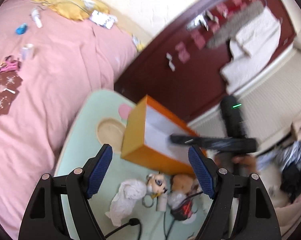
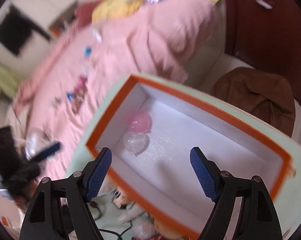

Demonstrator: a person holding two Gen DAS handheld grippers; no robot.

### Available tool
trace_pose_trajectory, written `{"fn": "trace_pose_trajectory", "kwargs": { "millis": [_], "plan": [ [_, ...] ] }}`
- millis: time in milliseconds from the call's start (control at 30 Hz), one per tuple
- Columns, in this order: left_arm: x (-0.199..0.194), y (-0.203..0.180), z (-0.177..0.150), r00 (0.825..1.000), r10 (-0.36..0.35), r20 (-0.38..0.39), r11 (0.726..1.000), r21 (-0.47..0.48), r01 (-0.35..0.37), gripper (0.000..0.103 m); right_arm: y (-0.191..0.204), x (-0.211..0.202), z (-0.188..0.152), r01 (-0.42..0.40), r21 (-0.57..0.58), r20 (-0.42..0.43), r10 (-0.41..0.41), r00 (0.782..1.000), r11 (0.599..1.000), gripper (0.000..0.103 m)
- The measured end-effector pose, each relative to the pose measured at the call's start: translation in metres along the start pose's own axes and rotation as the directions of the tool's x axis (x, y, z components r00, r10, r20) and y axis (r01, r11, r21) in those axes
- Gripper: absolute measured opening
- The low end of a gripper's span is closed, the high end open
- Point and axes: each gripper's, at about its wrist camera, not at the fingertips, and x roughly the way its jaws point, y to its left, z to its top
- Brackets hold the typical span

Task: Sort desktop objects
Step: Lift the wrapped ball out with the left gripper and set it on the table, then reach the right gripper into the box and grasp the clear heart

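Note:
An orange box (image 1: 134, 134) with a white inside stands on the pale green table (image 1: 86, 120). In the right wrist view the box (image 2: 210, 108) holds a pink half-shell (image 2: 139, 121) and a clear half-shell (image 2: 136, 142) in its far left corner. My right gripper (image 2: 150, 170) is open and empty above the box's near side. My left gripper (image 1: 150, 170) is open and empty above loose things on the table: a doll head (image 1: 157, 184), white crumpled paper (image 1: 128, 196), a brown plush (image 1: 182, 181) and a black-and-red item with cables (image 1: 182, 210). The right gripper also shows in the left wrist view (image 1: 210, 142), over the box.
A pink bed (image 1: 50, 80) with several small items borders the table on the left. A dark red door (image 1: 190, 70) with towels stands behind. A brown garment (image 2: 256, 96) lies beyond the box. Clothes (image 1: 290, 170) lie on the floor at the right.

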Motion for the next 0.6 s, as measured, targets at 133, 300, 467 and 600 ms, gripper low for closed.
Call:
{"fn": "trace_pose_trajectory", "kwargs": {
  "millis": [133, 300, 467, 600],
  "plan": [
    [-0.018, 0.012, 0.005, 0.998, 0.022, 0.053, 1.000, -0.021, -0.021, 0.078, 0.011, 0.038, 0.009, -0.002, -0.052, -0.119, -0.005, 0.993, 0.999, 0.070],
    [-0.018, 0.018, 0.006, 0.999, 0.026, 0.048, 0.999, -0.040, -0.024, 0.079, 0.027, 0.056, 0.017, 0.079, -0.171, -0.136, -0.103, 0.985, 0.982, 0.064],
    [-0.017, 0.017, 0.006, 0.999, 0.017, 0.035, 0.999, -0.034, -0.016, 0.079, 0.020, 0.048, 0.014, 0.115, -0.194, -0.112, -0.139, 0.984, 0.974, 0.042],
    [-0.017, 0.012, 0.005, 0.999, 0.012, 0.032, 1.000, -0.029, -0.011, 0.079, 0.007, 0.039, 0.007, 0.115, -0.166, -0.090, -0.131, 0.987, 0.979, 0.030]
  ]
}}
